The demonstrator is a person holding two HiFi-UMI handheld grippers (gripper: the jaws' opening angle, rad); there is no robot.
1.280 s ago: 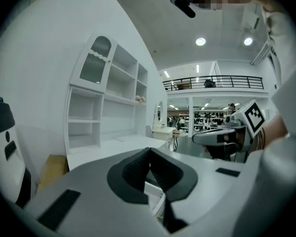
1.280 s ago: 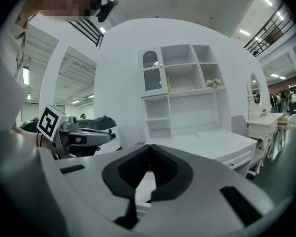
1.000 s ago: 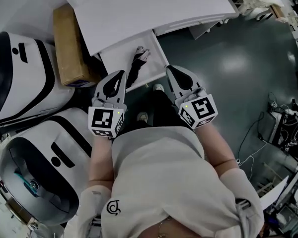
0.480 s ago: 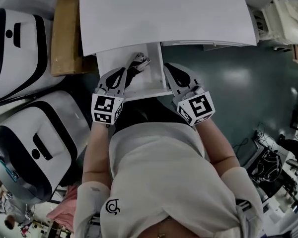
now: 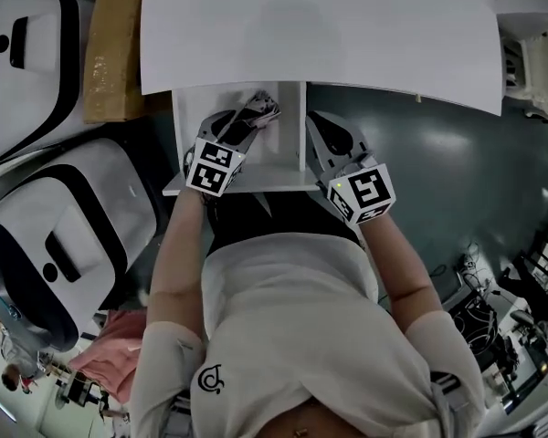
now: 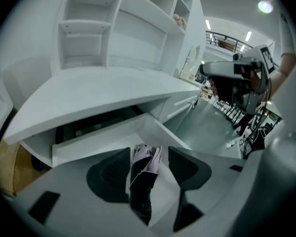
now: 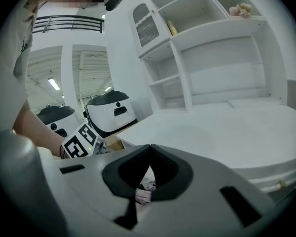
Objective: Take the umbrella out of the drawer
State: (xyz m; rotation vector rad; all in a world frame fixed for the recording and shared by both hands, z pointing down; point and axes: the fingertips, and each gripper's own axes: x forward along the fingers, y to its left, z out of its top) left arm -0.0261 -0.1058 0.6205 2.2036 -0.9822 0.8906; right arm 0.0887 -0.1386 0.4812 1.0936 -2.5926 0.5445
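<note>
Left gripper view: our left gripper (image 6: 149,154) opens astride the folded black-and-lilac fabric umbrella (image 6: 142,181) in the open white drawer (image 6: 89,142); right gripper (image 7: 150,147) closed. Likely light, soft-skinned, stiff-cored; we should pinch mid-shaft.

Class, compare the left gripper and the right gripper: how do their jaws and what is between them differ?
On the left gripper the jaws are opening and stand apart; on the right gripper the tips meet. The left gripper has the umbrella between its jaws; the right gripper holds nothing. Both are at the open drawer.
</note>
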